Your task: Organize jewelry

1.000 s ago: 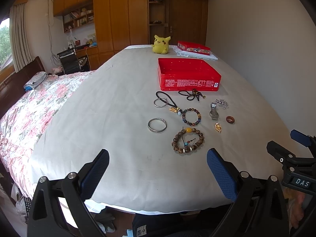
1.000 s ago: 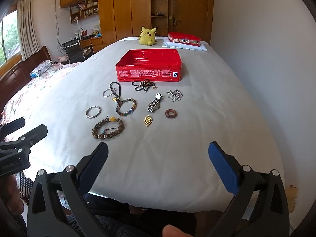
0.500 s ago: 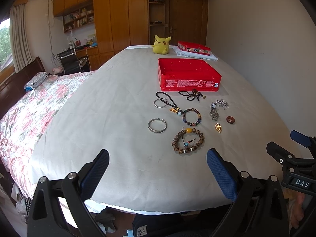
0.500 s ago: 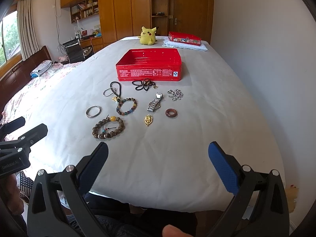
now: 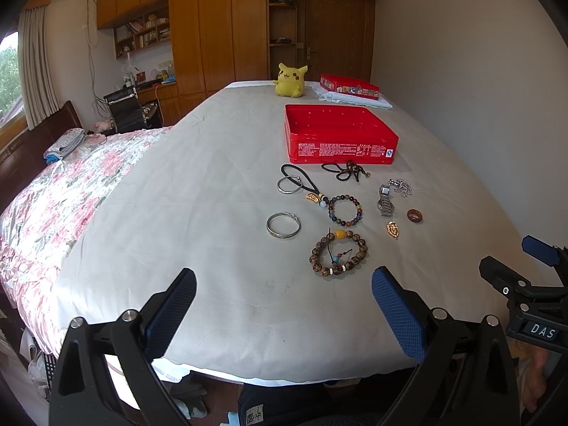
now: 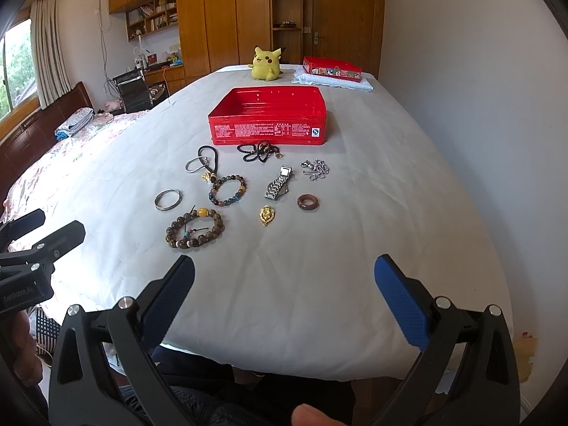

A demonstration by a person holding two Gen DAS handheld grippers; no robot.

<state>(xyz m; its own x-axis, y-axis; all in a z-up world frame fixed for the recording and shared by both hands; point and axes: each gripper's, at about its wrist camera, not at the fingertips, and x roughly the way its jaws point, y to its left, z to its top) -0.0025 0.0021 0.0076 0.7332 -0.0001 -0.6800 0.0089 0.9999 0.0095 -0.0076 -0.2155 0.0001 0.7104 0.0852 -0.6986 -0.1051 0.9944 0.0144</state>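
Progress: nothing stowed yet, as far as I can judge; the red tin (image 6: 267, 115) looks empty inside and every piece lies loose on the white sheet (image 6: 319, 266).
Tin: at 12 o'clock of the jewelry, open, lid off.
Near the tin: black cord necklace (image 6: 259, 151) just at its front wall; key ring with cord (image 6: 200, 163) at 10 o'clock of the cluster; silver chain (image 6: 315, 169) at 2 o'clock.
Middle: colored bead bracelet (image 6: 228, 190), watch (image 6: 278, 187), brown ring (image 6: 307, 202).
Closest: wood bead bracelet (image 6: 193, 229), silver bangle (image 6: 167, 199) at its 10 o'clock, gold pendant (image 6: 266, 215) at its 3 o'clock.
Left hand-held gripper (image 5: 284, 314): fingers wide apart, holding nothing, short of the jewelry.
Right hand-held gripper (image 6: 284, 303): fingers wide apart, holding nothing, also short of it.
Left to do: all nine pieces, presumably into the tin.
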